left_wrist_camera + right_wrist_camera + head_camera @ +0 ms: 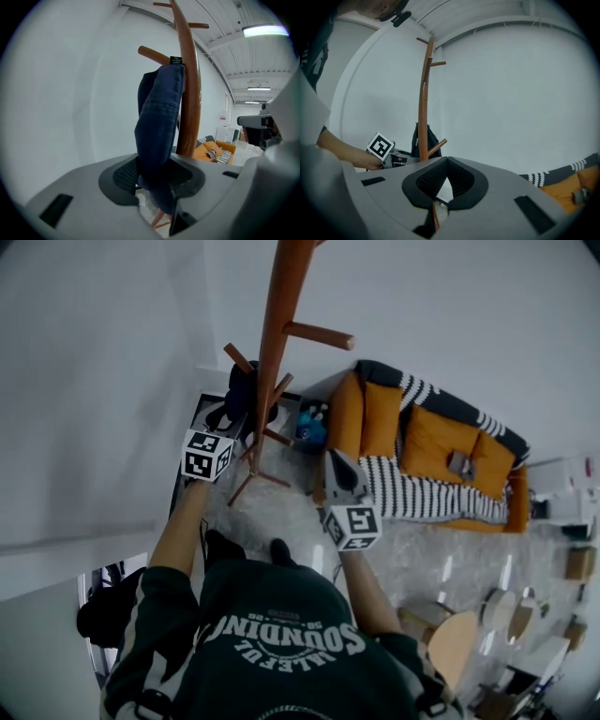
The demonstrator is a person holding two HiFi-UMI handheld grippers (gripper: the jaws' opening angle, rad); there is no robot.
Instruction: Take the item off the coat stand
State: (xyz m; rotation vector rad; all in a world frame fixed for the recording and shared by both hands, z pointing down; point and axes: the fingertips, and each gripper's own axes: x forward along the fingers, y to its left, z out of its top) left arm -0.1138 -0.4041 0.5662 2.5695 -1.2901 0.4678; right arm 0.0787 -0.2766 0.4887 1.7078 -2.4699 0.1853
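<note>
A tall brown wooden coat stand (272,343) rises beside the white wall. From one of its low pegs hangs a dark blue denim item (246,395). In the left gripper view the denim item (159,122) drops from a peg (152,54) straight down between the pads, and my left gripper (157,176) is shut on its lower part. My right gripper (336,460) is held to the right of the stand, away from it. Its jaws (446,164) are shut, tips touching, with nothing between them. That view shows the stand (423,108) and the hanging item (433,140) ahead at the left.
An orange sofa (431,465) with a black-and-white striped throw stands to the right of the stand. A blue object (312,425) lies between sofa and stand. Round tables (455,638) are at lower right, a dark bag (108,615) at lower left.
</note>
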